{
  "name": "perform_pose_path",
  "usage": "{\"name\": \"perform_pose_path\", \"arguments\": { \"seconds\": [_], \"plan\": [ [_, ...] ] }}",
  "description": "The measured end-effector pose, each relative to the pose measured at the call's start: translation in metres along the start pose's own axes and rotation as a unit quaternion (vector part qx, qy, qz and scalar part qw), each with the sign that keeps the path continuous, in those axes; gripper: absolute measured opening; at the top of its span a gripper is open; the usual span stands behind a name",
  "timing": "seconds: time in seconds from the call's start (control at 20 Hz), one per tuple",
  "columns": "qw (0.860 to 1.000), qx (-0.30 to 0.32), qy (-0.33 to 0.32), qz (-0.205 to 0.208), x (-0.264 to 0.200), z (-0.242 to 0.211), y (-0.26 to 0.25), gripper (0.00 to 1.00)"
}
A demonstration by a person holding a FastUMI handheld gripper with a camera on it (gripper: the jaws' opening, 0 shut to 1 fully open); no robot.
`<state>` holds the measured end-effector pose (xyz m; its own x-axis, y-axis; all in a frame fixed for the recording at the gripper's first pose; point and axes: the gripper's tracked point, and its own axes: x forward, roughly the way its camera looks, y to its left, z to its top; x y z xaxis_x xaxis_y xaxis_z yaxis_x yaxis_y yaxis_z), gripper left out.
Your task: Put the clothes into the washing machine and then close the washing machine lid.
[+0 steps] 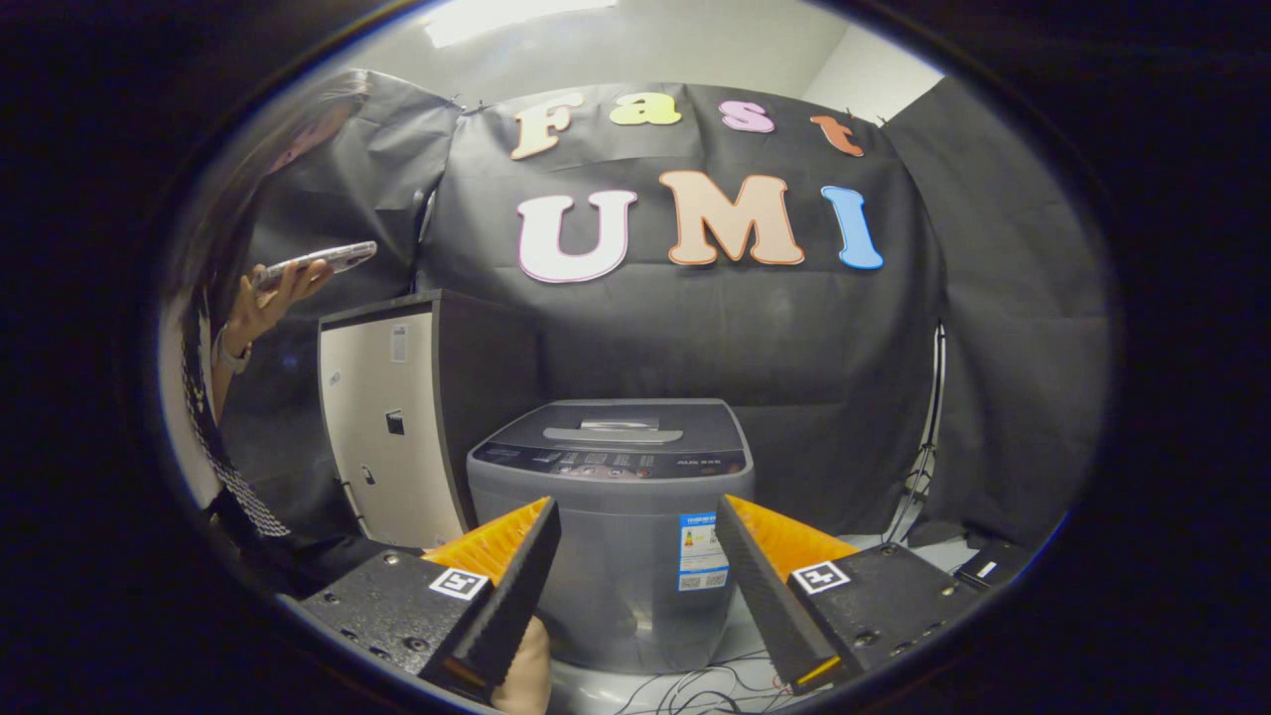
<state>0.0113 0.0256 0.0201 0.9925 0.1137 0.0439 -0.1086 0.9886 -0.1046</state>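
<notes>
A grey top-loading washing machine [613, 516] stands on the floor straight beyond my fingers, its dark lid [616, 425] lying flat and shut, with a pale handle on top. My gripper [635, 531] is held back from the machine's front, open, with nothing between its fingers. The machine's front wall with a label fills the gap between the fingers.
A tall cabinet with a pale door [392, 427] stands left of the machine. A person at the left holds a phone [318, 263] in a raised hand [263, 303]. Loose cables [695, 685] lie on the floor by the machine's base. A thin stand [931, 427] rises at the right.
</notes>
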Motion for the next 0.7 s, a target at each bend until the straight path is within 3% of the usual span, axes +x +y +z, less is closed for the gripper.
{"name": "perform_pose_path", "arguments": {
  "seconds": [0.7],
  "plan": [
    [1.0, 0.0, 0.0, 0.0, -0.0003, -0.0013, 0.0029, 0.95]
  ]
}}
